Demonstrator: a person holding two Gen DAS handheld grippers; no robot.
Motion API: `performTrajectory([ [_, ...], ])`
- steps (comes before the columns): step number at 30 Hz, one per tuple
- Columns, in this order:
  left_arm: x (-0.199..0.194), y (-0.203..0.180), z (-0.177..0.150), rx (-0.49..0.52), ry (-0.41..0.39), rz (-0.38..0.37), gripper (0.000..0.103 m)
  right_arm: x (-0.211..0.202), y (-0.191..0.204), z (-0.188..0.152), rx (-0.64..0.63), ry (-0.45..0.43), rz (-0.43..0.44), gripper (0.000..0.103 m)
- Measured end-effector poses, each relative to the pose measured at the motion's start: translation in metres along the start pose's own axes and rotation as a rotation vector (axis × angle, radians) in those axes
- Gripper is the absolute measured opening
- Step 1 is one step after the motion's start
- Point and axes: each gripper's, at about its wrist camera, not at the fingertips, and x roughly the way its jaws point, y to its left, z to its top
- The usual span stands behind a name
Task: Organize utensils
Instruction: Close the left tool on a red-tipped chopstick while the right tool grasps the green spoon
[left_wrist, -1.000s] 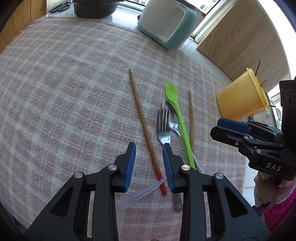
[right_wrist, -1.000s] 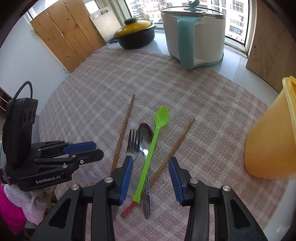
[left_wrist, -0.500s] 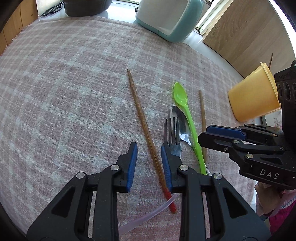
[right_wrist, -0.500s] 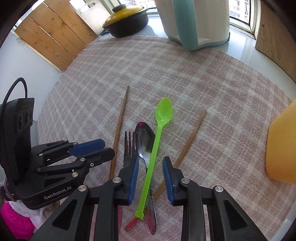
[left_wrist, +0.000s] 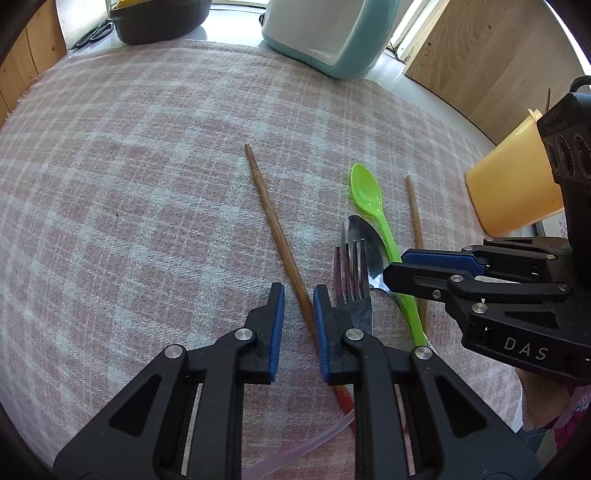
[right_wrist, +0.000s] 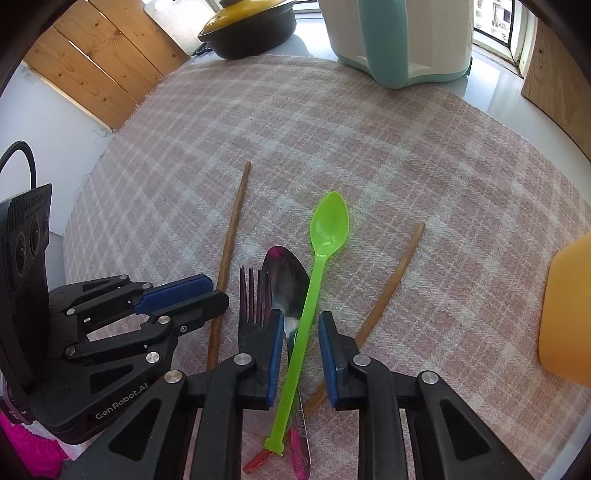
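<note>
The left claw (left_wrist: 298, 295) is spread around a chopstick (left_wrist: 273, 225). The right claw (right_wrist: 301, 325) is spread around the green spoon (right_wrist: 314, 280). Squeeze each handle slowly and evenly.

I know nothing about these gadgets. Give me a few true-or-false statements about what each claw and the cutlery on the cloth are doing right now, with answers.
1. The right gripper straddles the green spoon. True.
2. The left gripper straddles the fork. False: it straddles a wooden chopstick; the fork lies just outside it.
3. The green spoon's handle crosses over the metal spoon. True.
4. Both chopsticks lie side by side, touching. False: the second chopstick lies apart, beyond the spoons.
5. The yellow cup stands left of the cutlery. False: right.
</note>
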Motion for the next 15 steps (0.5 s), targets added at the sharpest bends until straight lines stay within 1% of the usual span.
performTrajectory([
  [3,0.001,0.001,0.003,-0.006,0.002,-0.006,0.010,0.003,-0.001,0.000,-0.002,0.007,-0.009,0.013],
  [5,-0.001,0.003,0.003,-0.003,0.001,0.000,0.008,0.003,-0.004,-0.001,0.001,0.009,-0.007,0.010],
  [6,-0.003,0.003,0.003,0.001,-0.001,0.009,0.006,0.003,-0.006,-0.002,0.006,0.008,-0.005,0.009],
  [7,-0.004,0.005,0.003,0.007,-0.001,0.022,0.006,0.002,-0.008,-0.002,0.010,0.007,-0.001,0.008],
  [11,-0.005,0.005,0.006,0.017,0.021,0.032,0.006,0.003,-0.010,-0.003,0.014,0.010,0.005,0.007],
  [12,-0.004,0.005,0.007,0.006,0.028,0.034,0.008,0.002,-0.010,-0.003,0.011,0.010,0.005,0.007],
  [13,-0.001,0.006,0.010,-0.011,0.044,0.041,0.013,0.002,-0.010,-0.003,0.008,0.010,0.005,0.007],
  [14,0.002,0.006,0.012,-0.023,0.059,0.044,0.024,0.003,-0.009,-0.003,0.006,0.011,0.005,0.007],
  [15,0.003,0.005,0.015,-0.027,0.055,0.040,0.030,0.003,-0.009,-0.002,0.003,0.013,0.005,0.007],
])
